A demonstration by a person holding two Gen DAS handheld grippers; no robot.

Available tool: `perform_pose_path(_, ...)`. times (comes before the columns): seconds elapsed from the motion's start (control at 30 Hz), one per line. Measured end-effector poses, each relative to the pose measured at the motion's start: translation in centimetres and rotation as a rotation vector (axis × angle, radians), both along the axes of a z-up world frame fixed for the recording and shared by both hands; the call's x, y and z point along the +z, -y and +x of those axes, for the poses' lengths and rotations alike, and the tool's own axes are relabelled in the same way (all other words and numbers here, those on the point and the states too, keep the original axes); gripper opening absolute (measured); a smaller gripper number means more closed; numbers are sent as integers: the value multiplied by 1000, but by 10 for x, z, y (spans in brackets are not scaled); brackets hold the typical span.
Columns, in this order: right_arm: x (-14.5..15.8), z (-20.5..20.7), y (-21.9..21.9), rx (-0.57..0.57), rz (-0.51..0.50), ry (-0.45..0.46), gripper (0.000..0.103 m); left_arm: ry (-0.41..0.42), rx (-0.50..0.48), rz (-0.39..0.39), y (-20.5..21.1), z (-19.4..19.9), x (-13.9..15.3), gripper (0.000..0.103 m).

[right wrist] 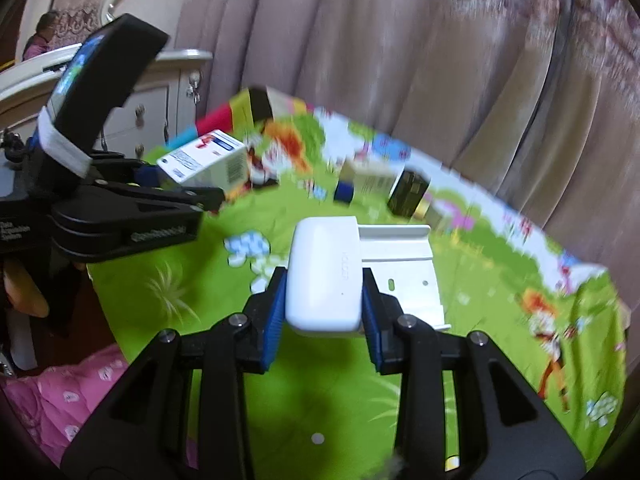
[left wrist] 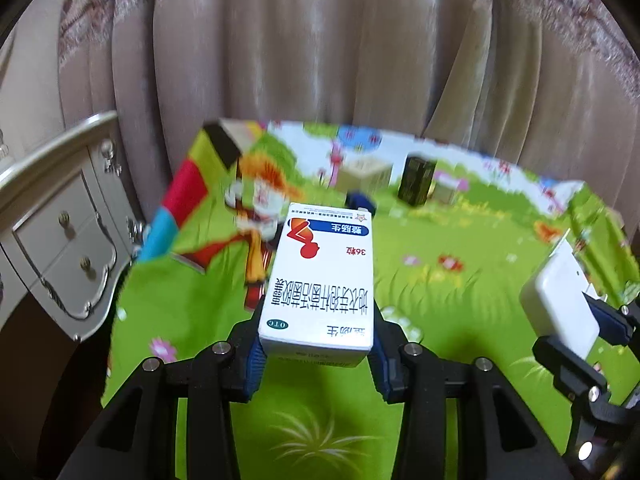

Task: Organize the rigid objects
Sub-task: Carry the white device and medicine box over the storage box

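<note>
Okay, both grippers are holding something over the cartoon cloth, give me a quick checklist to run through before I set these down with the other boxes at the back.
1. Left gripper has a firm grip on the medicine box: ok, blue pads press both sides.
2. Right gripper has a firm grip on the white plastic device: ok, clamped on both sides.
3. The two grippers are apart: ok, a gap shows between them in both views.
4. Open cloth ahead of both loads: ok.
5. Back-row items, beige box and dark box, stand upright: ok, though blurred.
6. Room beside the back row for both items: cannot tell, too blurred.
</note>
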State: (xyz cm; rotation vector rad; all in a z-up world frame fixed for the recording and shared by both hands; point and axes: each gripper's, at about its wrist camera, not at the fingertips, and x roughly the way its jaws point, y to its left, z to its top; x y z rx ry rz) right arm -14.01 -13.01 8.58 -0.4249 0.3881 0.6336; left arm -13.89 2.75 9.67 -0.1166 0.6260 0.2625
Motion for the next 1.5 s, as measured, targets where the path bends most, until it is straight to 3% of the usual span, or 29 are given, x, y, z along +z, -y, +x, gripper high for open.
perform_pose_path(0.27,47,-32,16,-11,53,154,39,131,-47,51,25,-23,53,44)
perform_pose_path(0.63,87,-62,62,-99,133,281,39,239,-90,105,59,-45,94,44)
perform_pose_path(1.13,100,-86,115,-206,179,335,39,301,-220,163,116,-61,120,44)
perform_pose_path(1.5,96,-95,168,-322,185,320,39,292,-367,184,174,-63,119,44)
